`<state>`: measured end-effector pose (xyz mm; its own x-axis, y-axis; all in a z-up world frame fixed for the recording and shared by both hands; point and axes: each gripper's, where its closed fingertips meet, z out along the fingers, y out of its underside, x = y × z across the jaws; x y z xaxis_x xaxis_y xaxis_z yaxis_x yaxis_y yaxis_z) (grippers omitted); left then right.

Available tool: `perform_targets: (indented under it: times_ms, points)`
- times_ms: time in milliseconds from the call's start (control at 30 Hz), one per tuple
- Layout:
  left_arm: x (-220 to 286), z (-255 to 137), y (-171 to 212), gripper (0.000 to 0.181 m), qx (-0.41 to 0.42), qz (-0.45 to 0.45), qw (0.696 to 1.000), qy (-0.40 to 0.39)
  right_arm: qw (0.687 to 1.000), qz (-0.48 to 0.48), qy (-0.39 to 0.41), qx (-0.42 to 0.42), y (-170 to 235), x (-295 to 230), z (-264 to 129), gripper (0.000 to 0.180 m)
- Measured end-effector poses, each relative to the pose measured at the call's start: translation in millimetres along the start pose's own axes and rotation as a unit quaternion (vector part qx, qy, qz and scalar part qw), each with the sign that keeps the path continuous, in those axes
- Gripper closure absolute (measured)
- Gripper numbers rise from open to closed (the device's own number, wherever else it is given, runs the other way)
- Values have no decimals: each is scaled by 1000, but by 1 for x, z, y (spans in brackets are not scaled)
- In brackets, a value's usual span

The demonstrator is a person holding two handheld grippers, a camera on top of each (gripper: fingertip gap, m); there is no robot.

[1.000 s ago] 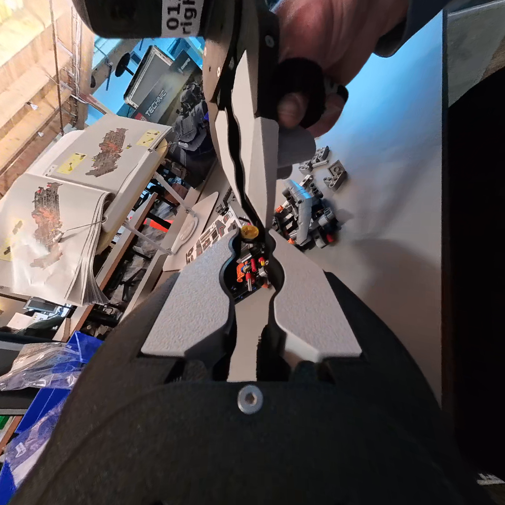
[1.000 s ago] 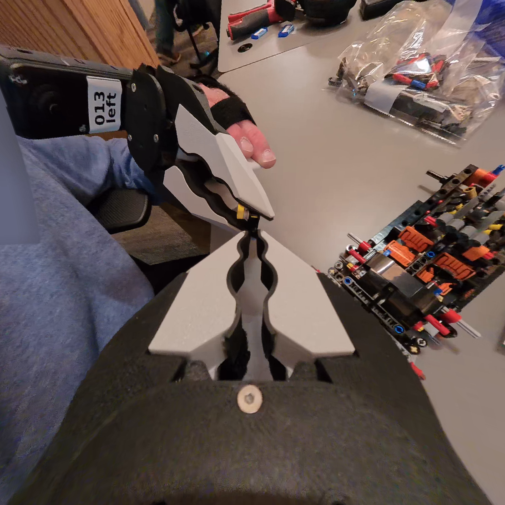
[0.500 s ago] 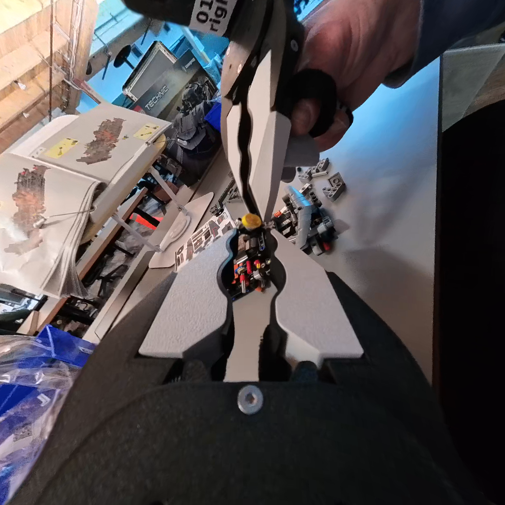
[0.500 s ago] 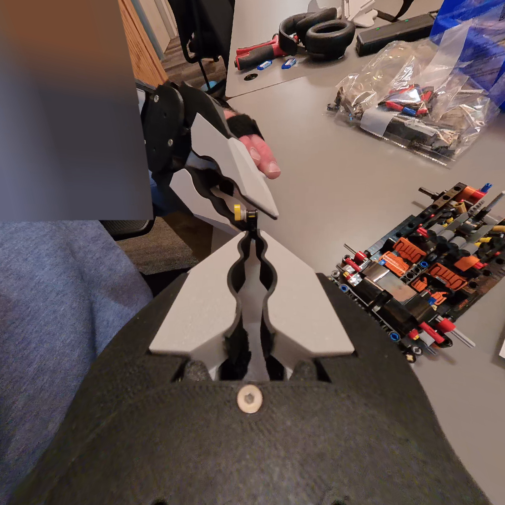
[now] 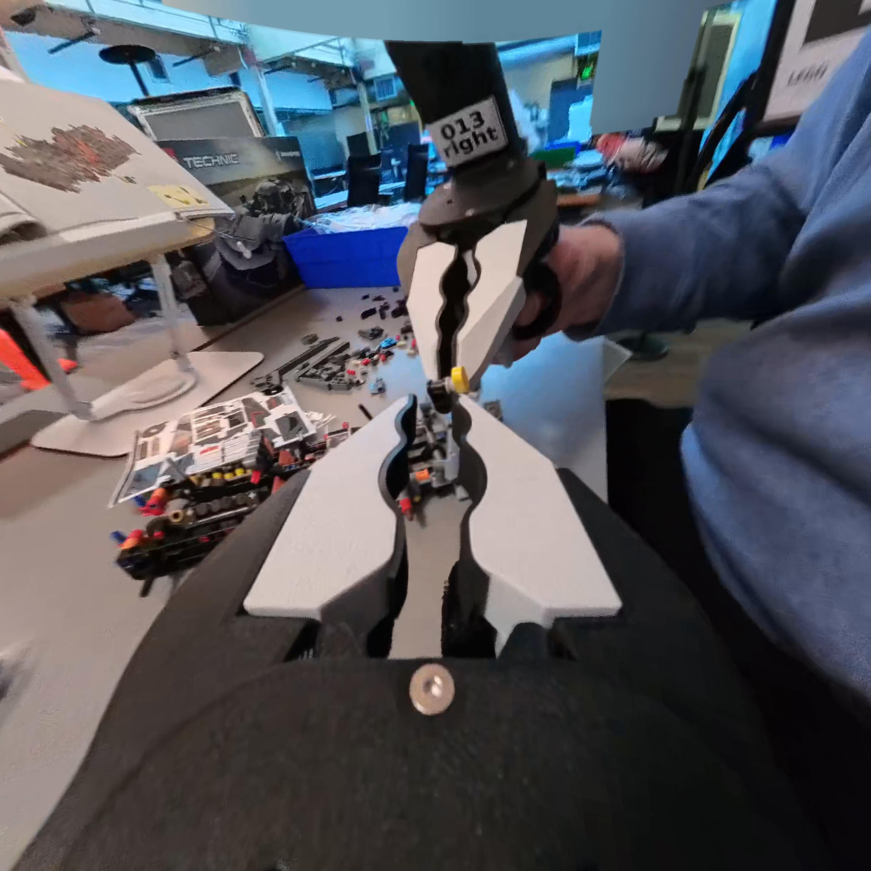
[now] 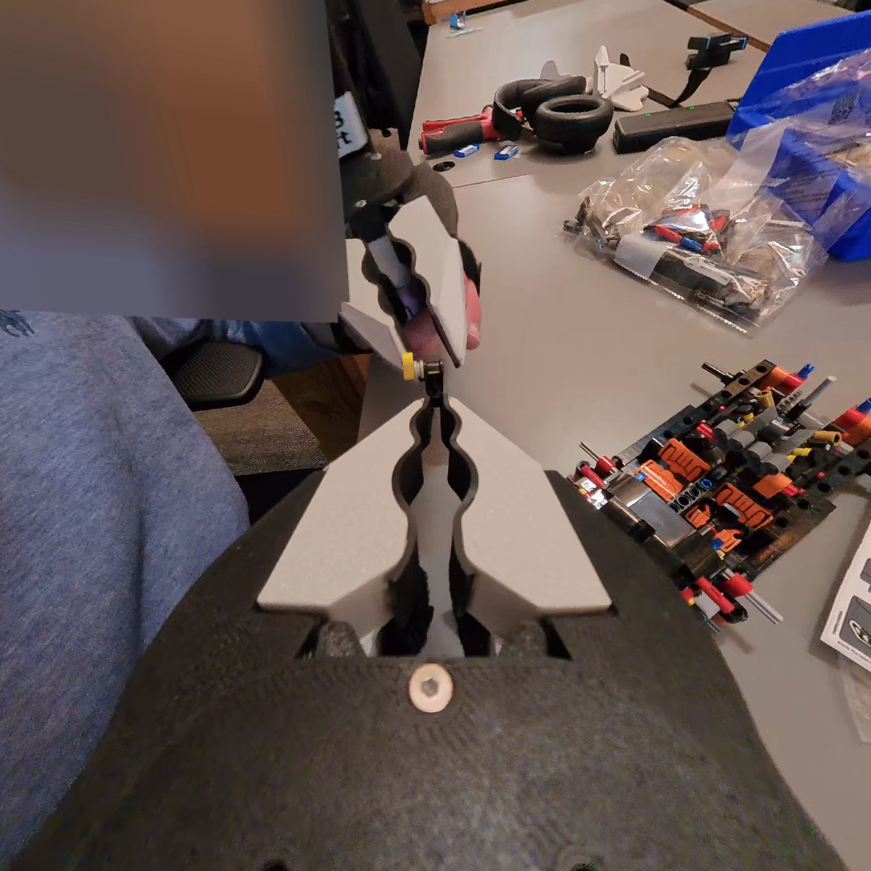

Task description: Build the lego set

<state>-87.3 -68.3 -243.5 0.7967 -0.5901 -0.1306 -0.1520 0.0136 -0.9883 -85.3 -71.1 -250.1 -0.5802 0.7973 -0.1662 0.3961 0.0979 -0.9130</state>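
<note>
A small yellow round piece (image 6: 408, 366) sits on a short pale stem plugged into a black connector (image 6: 434, 377). Both are held in the air over the table edge. My right gripper (image 6: 433, 403) is shut on the connector's lower stem. In the left wrist view it comes down from above (image 5: 445, 377). My left gripper (image 5: 438, 400) closes across the joined pieces. One pad is against the yellow piece (image 5: 459, 377) and the other is by the black connector (image 5: 438, 393). In the right wrist view it reaches in from above (image 6: 429, 362).
A large black, orange and red lego build (image 6: 707, 495) lies on the grey table (image 6: 565, 353) to the right, also seen in the left wrist view (image 5: 198, 509). Also on the table are a bag of parts (image 6: 697, 245), a blue bin (image 6: 825, 118), headphones (image 6: 556, 113), a sticker sheet (image 5: 212, 433), loose parts (image 5: 339, 358) and an instruction book on a stand (image 5: 94, 165). Only a small space, under 4 cm, lies between the two pairs of fingers.
Both grippers have turned together with the yellow and black pieces still held between them. The left wrist view has rolled to upright. The left jaws have narrowed slightly on the pieces.
</note>
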Motion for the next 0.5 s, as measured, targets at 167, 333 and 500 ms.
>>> perform_targets:
  times_ms: [167,333,500]
  points:
    - [4,2,-2,174,16,-33,999,30,1000,-13,-7,8,-3,-2,-2,179]
    - [7,2,-5,175,34,-61,996,53,1000,-21,-15,17,-4,-4,-2,179]
    - [7,2,-6,175,42,-73,995,57,999,-14,-20,22,-4,-4,-2,179]
